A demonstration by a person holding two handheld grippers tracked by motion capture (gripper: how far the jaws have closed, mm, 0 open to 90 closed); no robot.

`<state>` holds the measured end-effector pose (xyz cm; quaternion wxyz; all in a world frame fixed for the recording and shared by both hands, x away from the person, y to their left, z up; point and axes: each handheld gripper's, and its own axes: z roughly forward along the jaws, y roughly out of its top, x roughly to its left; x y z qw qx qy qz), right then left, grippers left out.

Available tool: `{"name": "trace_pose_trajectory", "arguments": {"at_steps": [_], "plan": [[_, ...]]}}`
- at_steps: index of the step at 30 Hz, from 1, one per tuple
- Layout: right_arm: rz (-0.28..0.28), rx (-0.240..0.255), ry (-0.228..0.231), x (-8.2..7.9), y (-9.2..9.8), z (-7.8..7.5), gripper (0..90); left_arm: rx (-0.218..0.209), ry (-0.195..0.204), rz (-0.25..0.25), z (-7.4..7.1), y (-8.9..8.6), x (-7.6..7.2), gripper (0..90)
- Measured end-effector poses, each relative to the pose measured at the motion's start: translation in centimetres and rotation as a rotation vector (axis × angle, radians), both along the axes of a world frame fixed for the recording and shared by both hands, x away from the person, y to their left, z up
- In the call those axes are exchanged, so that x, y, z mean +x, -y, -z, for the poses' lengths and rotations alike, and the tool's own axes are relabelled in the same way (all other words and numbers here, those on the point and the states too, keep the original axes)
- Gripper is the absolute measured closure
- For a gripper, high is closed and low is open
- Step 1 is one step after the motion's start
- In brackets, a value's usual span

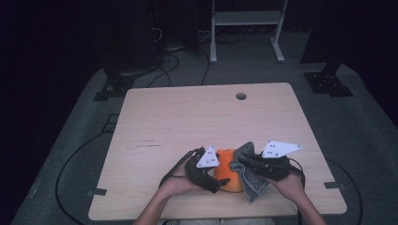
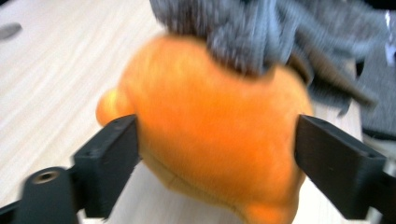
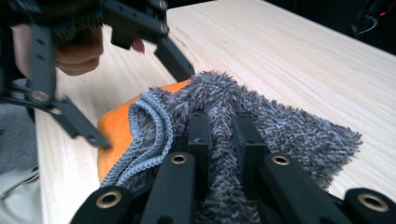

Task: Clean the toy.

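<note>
Clearly the orange soft toy [image 1: 228,171] is the centre of the work: it sits on the near part of the table [image 1: 197,117], close to the front edge, between the two hands. A grey fluffy cloth [image 1: 248,171] is draped over its right side and top, touching it, as if to wipe it.

From the left gripper's view the toy [image 2: 210,135] lies between the black jaws, which stand wide apart. The far jaw shows a sliver of air beside the plush, and whether the near one brushes it I cannot tell. So the left gripper [image 1: 217,174] brackets the toy rather than pinching it. The right gripper [image 3: 219,135] has its jaws drawn together on a fold of the cloth [image 3: 289,126], with pile bulging around them.

The chief risk, I judge, is that the toy is not held. If the cloth is pushed or dragged across it, the light, round plush could roll or slide away, perhaps toward the near edge of the table. The cloth's pile may also cling to the toy and drag it along. A second risk is the thin grip on the cloth. A hard tug could pull the fold free, or the hanging corner could snag on the left gripper's jaw.
</note>
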<state>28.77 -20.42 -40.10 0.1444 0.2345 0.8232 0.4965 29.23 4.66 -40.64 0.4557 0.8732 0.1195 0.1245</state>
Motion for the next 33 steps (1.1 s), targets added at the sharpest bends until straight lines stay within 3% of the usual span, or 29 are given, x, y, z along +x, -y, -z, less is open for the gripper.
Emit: {"name": "trace_pose_trajectory", "arguments": {"at_steps": [1, 3, 4, 9, 11, 14, 15, 18, 24, 26, 31, 33], "plan": [[-0.012, 0.013, -0.008, -0.1, -0.2, 0.1, 79.3, 0.013, 0.014, 0.005, 0.0, 0.2, -0.1, 12.5], [-0.021, 0.008, -0.001, -0.2, -0.8, 0.2, 79.3, 0.079, 0.046, 0.003, 0.5, 0.5, -0.2, 13.1], [-0.025, 0.004, -0.001, -0.1, -0.9, 0.2, 79.3, 0.088, 0.041, -0.003, 0.7, 0.4, -0.2, 14.1], [0.008, -0.028, -0.033, 0.3, 0.1, 1.0, 79.3, 0.15, -0.049, -0.033, 1.2, -1.1, 0.7, 16.3], [0.016, -0.015, -0.052, 0.5, 0.6, 1.4, 79.3, 0.128, -0.048, -0.021, 0.9, -1.3, 0.8, 16.0], [0.02, 0.002, -0.035, 0.3, 0.2, 1.3, 79.2, 0.059, 0.003, -0.009, 0.3, -0.9, 0.5, 12.3], [0.009, 0.013, -0.036, 0.2, 0.0, 1.3, 79.2, 0.049, 0.003, -0.004, 0.3, -0.7, 0.4, 13.2], [-0.001, 0.016, -0.033, 0.2, -0.4, 1.4, 79.2, 0.105, 0.007, -0.023, 0.7, -0.5, 0.5, 15.4], [0.045, 0.027, -0.105, 1.2, 1.1, 2.7, 79.1, 0.138, -0.065, -0.068, 1.4, -1.7, 1.2, 19.7], [0.059, 0.015, -0.111, 1.2, 1.5, 2.8, 79.1, 0.142, -0.079, -0.072, 1.6, -2.1, 1.5, 20.3], [0.01, 0.112, -0.112, 1.0, 1.3, 2.1, 79.0, 0.138, -0.112, -0.07, 1.7, -2.8, 1.9, 20.3], [0.005, 0.079, -0.112, 1.1, 0.9, 2.4, 79.0, 0.134, -0.117, -0.064, 1.8, -3.0, 2.0, 20.3]]}}
